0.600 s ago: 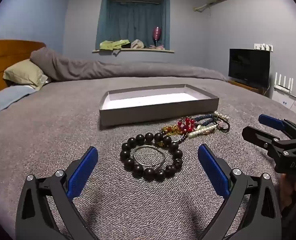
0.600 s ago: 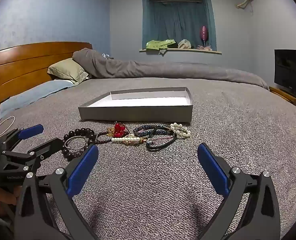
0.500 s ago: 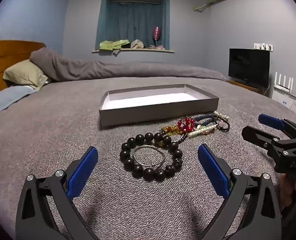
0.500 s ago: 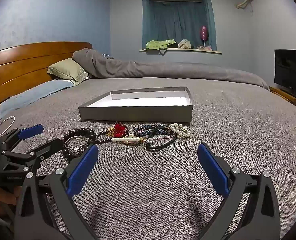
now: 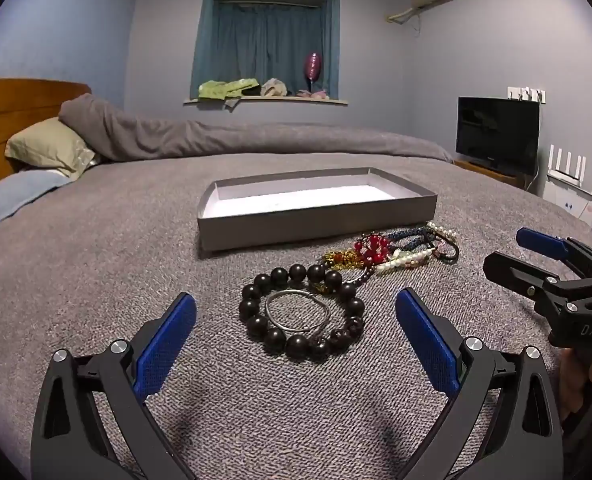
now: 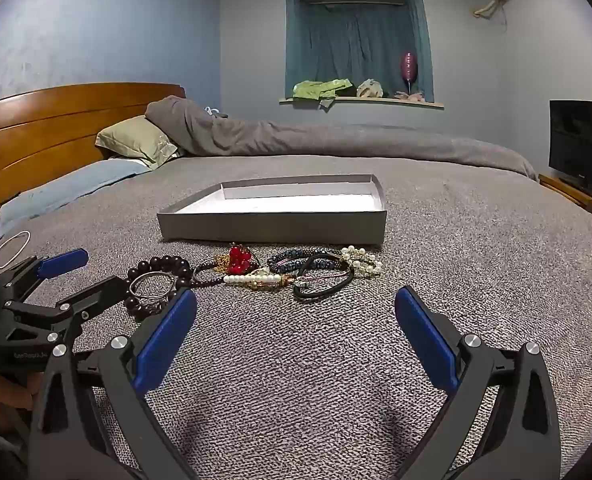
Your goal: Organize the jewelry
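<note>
A heap of jewelry lies on the grey bed cover in front of a shallow grey box (image 5: 316, 220) with a white, empty inside. A dark bead bracelet (image 5: 338, 336) rings a thin silver bangle (image 5: 296, 310). Behind lie a red bead piece (image 5: 372, 246), a pearl strand (image 5: 406, 258) and a dark cord bracelet (image 6: 324, 286). My left gripper (image 5: 296, 326) is open, just short of the dark bead bracelet. My right gripper (image 6: 296, 326) is open, short of the cord bracelet. The box (image 6: 272, 220) shows in both views.
A rolled grey duvet (image 5: 236, 140) and pillows (image 5: 48, 148) lie at the bed's far side by the wooden headboard (image 6: 56, 120). A TV (image 5: 496, 136) stands to the right. A thin white ring (image 6: 10, 248) lies at the left.
</note>
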Tool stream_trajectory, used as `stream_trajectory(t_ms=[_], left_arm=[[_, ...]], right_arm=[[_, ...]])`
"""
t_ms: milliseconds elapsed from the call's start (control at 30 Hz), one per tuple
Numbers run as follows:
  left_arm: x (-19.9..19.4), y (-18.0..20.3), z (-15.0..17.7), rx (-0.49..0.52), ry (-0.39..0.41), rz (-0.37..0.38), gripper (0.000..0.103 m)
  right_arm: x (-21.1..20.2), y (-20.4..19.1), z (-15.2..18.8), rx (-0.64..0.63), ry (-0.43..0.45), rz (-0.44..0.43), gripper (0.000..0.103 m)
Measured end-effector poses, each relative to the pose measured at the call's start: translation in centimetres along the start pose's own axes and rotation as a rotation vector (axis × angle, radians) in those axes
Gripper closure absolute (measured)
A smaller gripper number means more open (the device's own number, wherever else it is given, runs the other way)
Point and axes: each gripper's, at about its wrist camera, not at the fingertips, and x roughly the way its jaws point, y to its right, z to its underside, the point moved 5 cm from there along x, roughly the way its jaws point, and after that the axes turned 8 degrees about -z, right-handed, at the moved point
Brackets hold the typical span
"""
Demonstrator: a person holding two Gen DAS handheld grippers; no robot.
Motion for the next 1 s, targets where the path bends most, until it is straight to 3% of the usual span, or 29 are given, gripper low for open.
stream_trajectory(t_ms=[1000], left_arm=[[-0.24,-0.22,0.29,0.0,-0.002,0.003,0.004]], right_arm=[[-0.04,0.01,-0.03,-0.004,0.0,0.001,0.005]])
